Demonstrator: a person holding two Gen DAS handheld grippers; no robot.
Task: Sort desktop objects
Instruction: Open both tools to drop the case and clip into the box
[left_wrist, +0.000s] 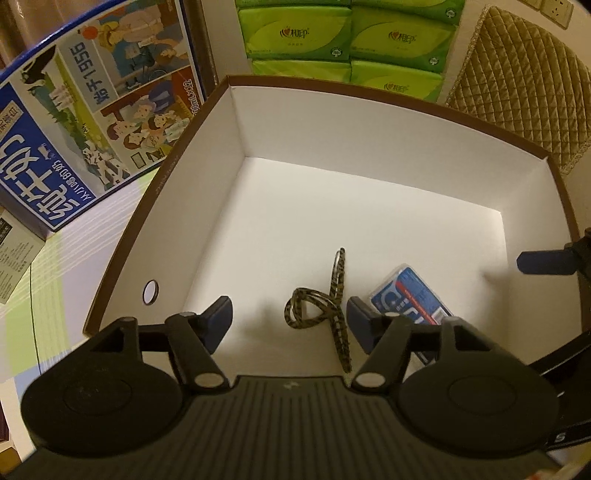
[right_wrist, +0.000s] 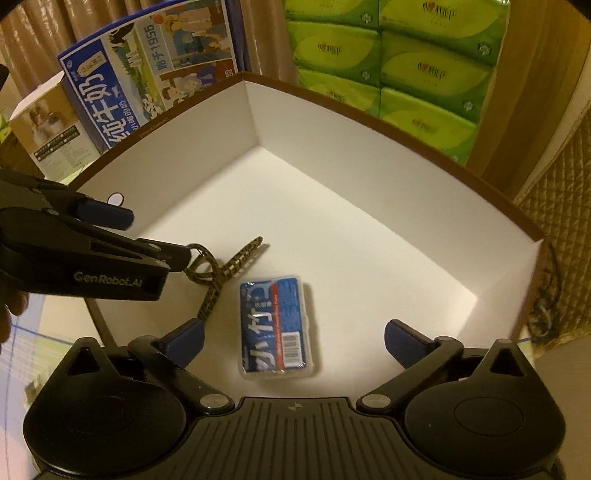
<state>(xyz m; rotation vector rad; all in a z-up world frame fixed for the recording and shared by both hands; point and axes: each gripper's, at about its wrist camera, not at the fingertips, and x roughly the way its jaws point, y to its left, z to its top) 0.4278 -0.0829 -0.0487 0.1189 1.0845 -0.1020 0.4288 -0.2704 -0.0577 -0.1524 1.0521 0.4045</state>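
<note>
Left gripper (left_wrist: 290, 319): we find its jaws apart, nothing between the pads; the leopard-print hair band (left_wrist: 325, 314) lies free on the box floor below.
Right gripper (right_wrist: 293, 339): we find it spread wide over the blue card pack (right_wrist: 275, 325), not touching.
Box (left_wrist: 332, 122): white-lined, brown-rimmed, on the worktop; both items rest in its near part, just beside each other.
Step, as we judge it: release and withdrawal.
Advice: we lift both grippers straight up, clear of the rim, without snagging the band's loops.

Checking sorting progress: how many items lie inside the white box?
2: a patterned hair band left of centre on the white box floor, and a blue packet right beside it. Grippers may hide more.
</note>
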